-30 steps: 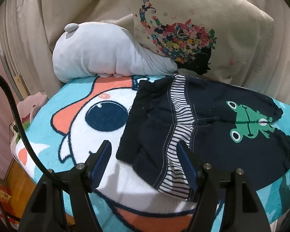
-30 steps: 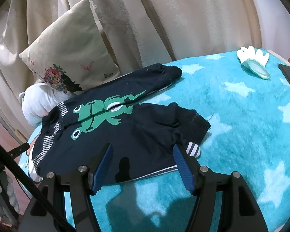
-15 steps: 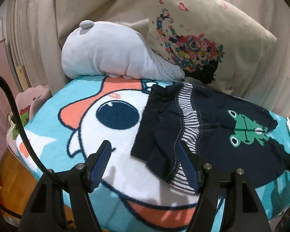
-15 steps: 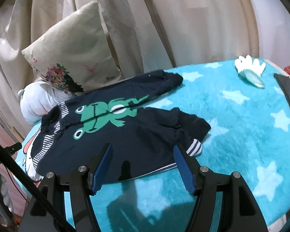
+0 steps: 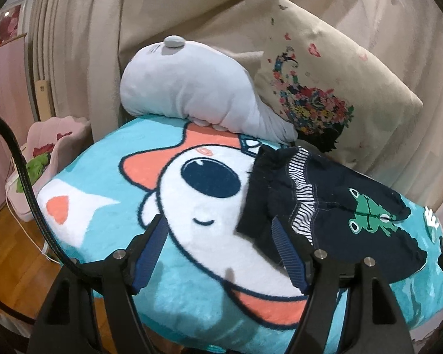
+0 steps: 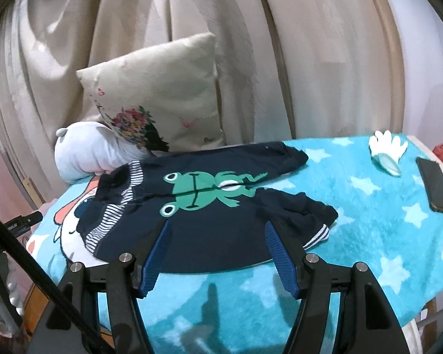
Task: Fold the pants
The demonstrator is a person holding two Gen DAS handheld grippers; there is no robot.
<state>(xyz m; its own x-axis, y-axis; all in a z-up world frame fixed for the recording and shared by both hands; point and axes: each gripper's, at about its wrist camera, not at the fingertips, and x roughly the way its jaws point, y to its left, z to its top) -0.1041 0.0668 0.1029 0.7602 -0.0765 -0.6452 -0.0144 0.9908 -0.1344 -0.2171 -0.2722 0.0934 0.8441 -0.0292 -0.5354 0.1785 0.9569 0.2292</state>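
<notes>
Pants (image 6: 209,206) spread flat on blanket (image 6: 369,206), phone (image 6: 435,188) nearby, both grippers' fingers (image 5: 286,247) spread, empty.

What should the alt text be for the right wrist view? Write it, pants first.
Small navy cotton pants with a green frog print lie spread flat, unfolded, on a turquoise star-patterned fleece blanket. The right gripper hovers open in the foreground, its blue ribbed fingers holding nothing. Behind are a cream floral cushion and beige curtains.
</notes>
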